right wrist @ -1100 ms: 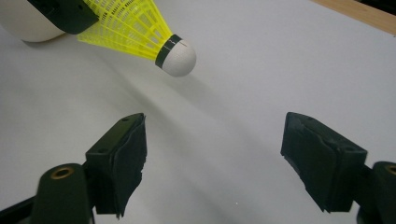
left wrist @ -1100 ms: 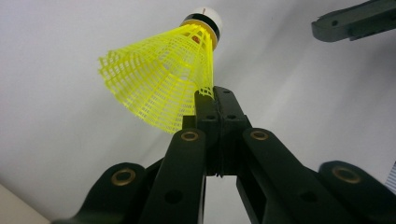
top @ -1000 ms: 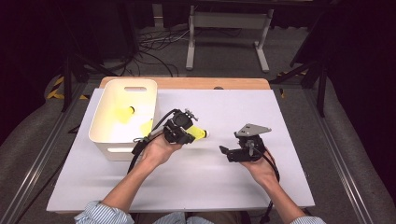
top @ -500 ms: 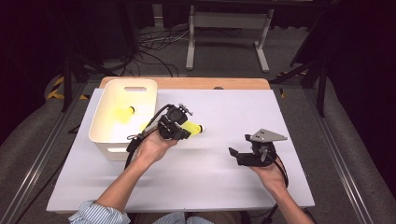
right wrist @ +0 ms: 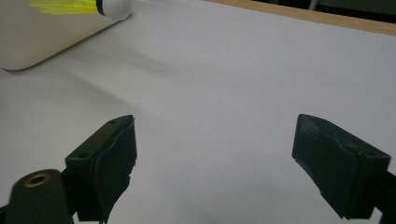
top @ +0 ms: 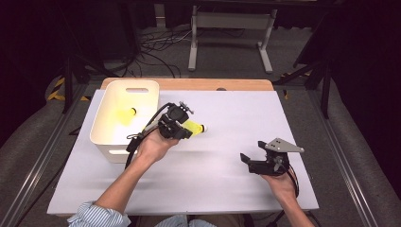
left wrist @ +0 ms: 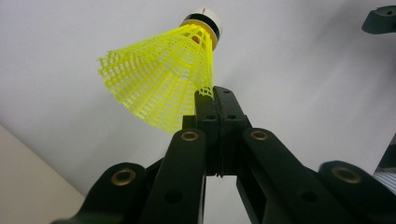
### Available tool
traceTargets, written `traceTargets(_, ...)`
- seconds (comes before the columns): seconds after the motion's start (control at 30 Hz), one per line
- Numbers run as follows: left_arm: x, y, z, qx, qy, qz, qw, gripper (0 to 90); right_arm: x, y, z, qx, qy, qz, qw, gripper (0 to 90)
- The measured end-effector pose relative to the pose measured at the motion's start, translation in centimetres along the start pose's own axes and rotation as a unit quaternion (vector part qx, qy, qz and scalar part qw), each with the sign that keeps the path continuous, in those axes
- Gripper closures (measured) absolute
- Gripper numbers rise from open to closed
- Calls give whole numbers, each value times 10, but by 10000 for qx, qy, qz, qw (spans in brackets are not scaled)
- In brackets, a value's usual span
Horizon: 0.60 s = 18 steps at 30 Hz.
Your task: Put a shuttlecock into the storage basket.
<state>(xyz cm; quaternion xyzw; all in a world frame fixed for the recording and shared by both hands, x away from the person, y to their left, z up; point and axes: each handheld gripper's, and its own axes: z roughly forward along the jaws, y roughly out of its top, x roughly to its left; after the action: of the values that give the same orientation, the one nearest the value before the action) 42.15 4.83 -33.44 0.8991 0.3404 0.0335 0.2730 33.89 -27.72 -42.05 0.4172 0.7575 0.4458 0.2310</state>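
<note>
We grip a yellow shuttlecock [top: 193,127] by its skirt edge in the left gripper [left wrist: 219,100], jaws pinched tight on the mesh, cork tip pointing away, just right of the white bin [top: 109,139] where 1 more shuttlecock [top: 124,115] lies. Our right gripper [top: 246,160] has drifted away to the right vs. 1 sec ago, its jaws just opening wide w/ nothing between them, bare table [right wrist: 233,70] ahead. Likely a handover is done; next up, we judge, is the drop into the bin.

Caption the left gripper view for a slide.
Left gripper shut on the skirt edge of a yellow shuttlecock above the white table.
</note>
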Motion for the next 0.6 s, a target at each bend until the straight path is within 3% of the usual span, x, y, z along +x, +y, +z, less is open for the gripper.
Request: traceTargets(0.6,5,3,-8,-10,40,-66,10000,900,-11,-25,-16,-283,-211,235,9991,108)
